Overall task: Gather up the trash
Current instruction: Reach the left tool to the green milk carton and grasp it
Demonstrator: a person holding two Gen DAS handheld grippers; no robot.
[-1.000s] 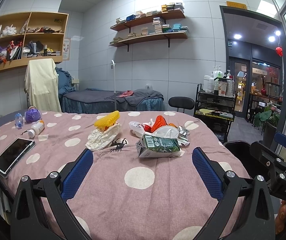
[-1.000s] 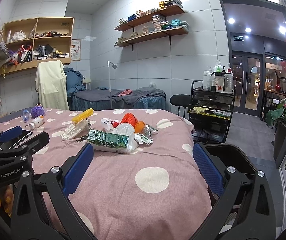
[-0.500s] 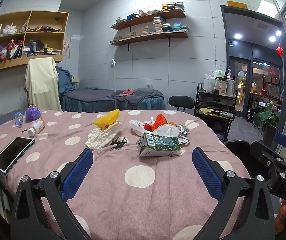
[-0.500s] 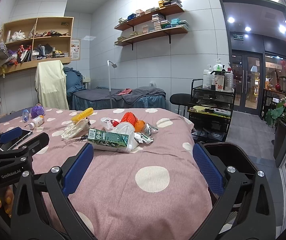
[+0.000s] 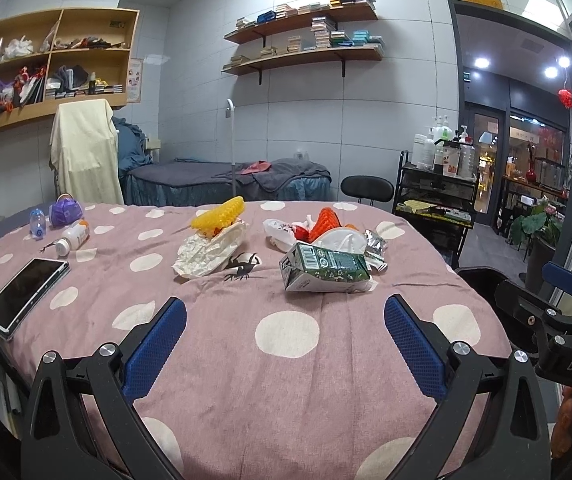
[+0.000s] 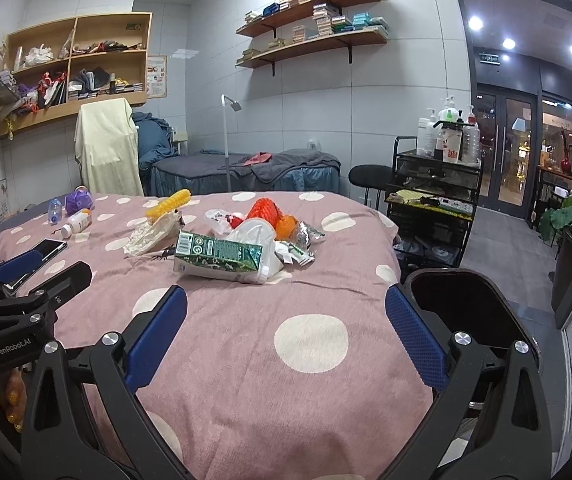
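Note:
Trash lies mid-table on a pink dotted cloth: a crushed green carton [image 5: 323,272] [image 6: 220,254], a white plastic bag [image 5: 341,240] [image 6: 256,232], red foam netting [image 5: 325,218] [image 6: 265,209], foil wrappers [image 5: 375,245] [image 6: 305,236], a crumpled paper wrapper [image 5: 208,250] [image 6: 152,234] and yellow foam netting [image 5: 218,212] [image 6: 168,203]. My left gripper [image 5: 286,340] is open, short of the carton. My right gripper [image 6: 286,332] is open too, holding nothing. A black bin [image 6: 465,312] [image 5: 481,280] stands at the table's right edge.
At the left of the table lie a phone [image 5: 26,294], a pill bottle [image 5: 72,236], a small blue bottle [image 5: 36,222] and a purple pouch [image 5: 65,212]. A black hair clip [image 5: 242,266] lies by the wrapper. A black trolley [image 6: 433,208] and stool [image 6: 369,178] stand beyond.
Both views creep slightly forward toward the trash pile. Nothing on the table has moved, and both grippers stay open.

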